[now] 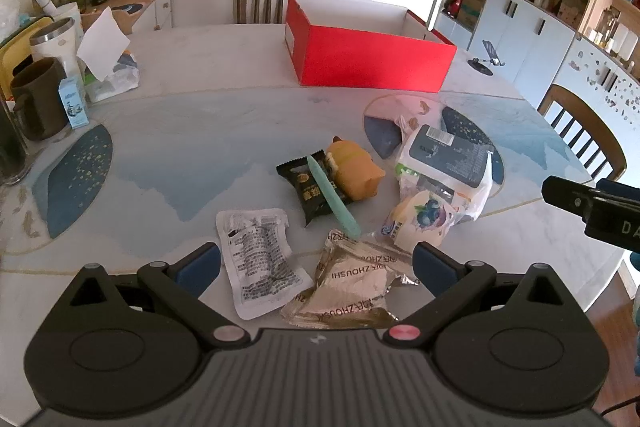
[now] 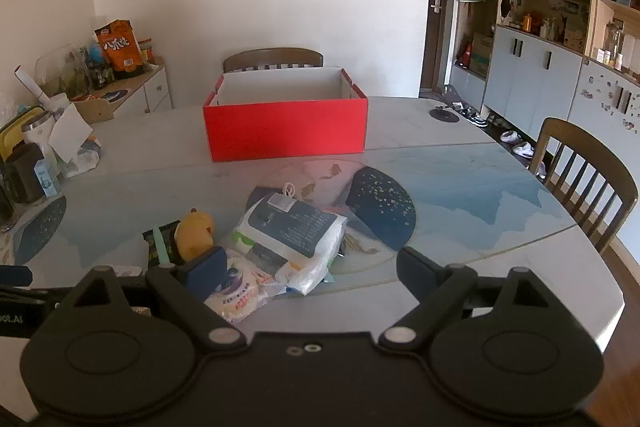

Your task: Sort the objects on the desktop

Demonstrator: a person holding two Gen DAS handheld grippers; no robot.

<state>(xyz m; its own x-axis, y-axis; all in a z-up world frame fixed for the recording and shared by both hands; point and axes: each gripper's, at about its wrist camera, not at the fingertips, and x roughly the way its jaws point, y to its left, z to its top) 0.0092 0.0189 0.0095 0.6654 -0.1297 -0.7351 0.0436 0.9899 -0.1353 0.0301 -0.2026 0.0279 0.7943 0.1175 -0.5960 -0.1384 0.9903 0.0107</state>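
Looking along my left gripper (image 1: 316, 263), I see its fingers spread wide with nothing between the pads; they hover over the near edge of the pile, above a white printed sachet (image 1: 260, 263) and a crumpled silver wrapper (image 1: 356, 287) lying side by side on the table (image 1: 200, 131). Just beyond them a black snack packet (image 1: 310, 187) lies with a pale green stick (image 1: 334, 201) across it, touching a yellow toy (image 1: 352, 167). To the right of those sits a dark-labelled wipes pack (image 1: 448, 159) in thin plastic, and against its near side a blueberry-printed pouch (image 1: 424, 219). The red box (image 1: 368, 63) stands well beyond the heap, open at the top, and from here I can see nothing inside it. At the right edge the black body of my other tool shows. Along my right gripper (image 2: 312, 267), the fingers also stand wide apart and empty, low over the table's near side, with the left pad just over the blueberry-printed pouch (image 2: 240, 295) and the wipes pack (image 2: 296, 231) ahead. The red box (image 2: 286, 127) faces me and the white inside walls that show look bare, though its floor is hidden. I judge the sorting hardly begun: every item I can see is on the table, and all of it is left to move.
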